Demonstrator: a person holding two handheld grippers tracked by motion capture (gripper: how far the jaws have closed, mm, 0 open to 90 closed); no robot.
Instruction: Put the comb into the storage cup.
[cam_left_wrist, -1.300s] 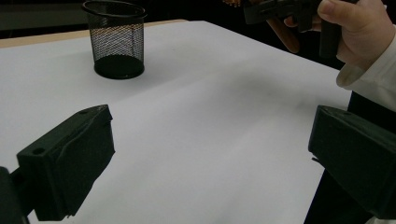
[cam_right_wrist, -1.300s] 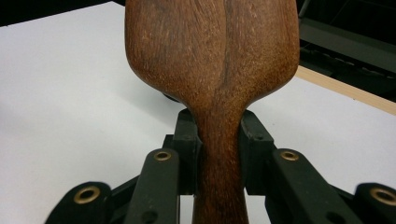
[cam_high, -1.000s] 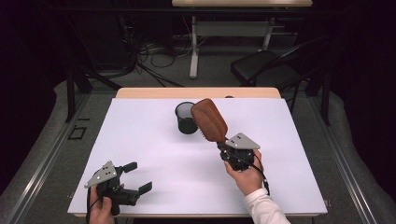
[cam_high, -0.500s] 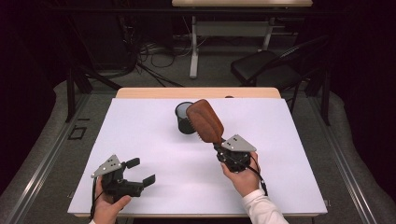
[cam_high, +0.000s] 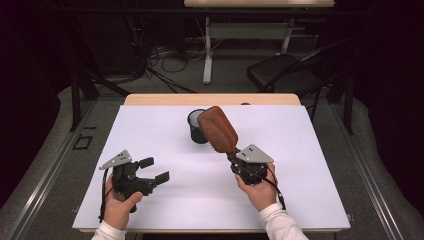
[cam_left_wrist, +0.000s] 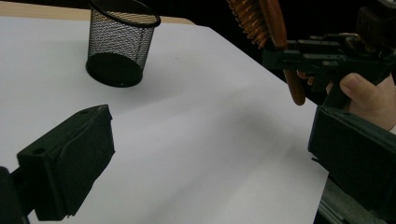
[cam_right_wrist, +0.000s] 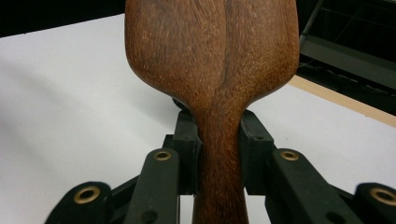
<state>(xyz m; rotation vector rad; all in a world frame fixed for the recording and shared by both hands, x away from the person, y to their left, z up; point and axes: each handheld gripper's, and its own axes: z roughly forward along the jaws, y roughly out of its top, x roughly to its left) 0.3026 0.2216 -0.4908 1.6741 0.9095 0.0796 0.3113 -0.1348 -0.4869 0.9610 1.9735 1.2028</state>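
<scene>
Brush (cam_high: 217, 129): wooden, held by its handle in the right gripper (cam_high: 235, 156); its head rises tilted toward the cup, above the desk; in the high view the head covers part of the cup's rim; if brush and cup touch, I cannot tell
Brush, right gripper view (cam_right_wrist: 212, 60): the smooth back of the head faces the camera; the top of the head is cut off by the upper edge; the bristles are hidden behind it
Brush, left gripper view (cam_left_wrist: 261, 23): the bristles show from the side; the head is cut off at the top edge
Right gripper: its fingers (cam_right_wrist: 187, 149) are clamped on the handle, one on each side; the fingertips are partly hidden behind the wood
Left gripper (cam_high: 156, 170): held low over the near left of the desk, well apart from the cup; its fingers (cam_left_wrist: 70, 163) stand apart with nothing between them; the other finger is cut off at the right edge of the left gripper view
Cup (cam_high: 195, 131): black mesh, upright on the far middle of the desk; its inside is too dark to make out
Desk (cam_high: 150, 130): white top; the near edge is partly hidden by the sleeves
</scene>
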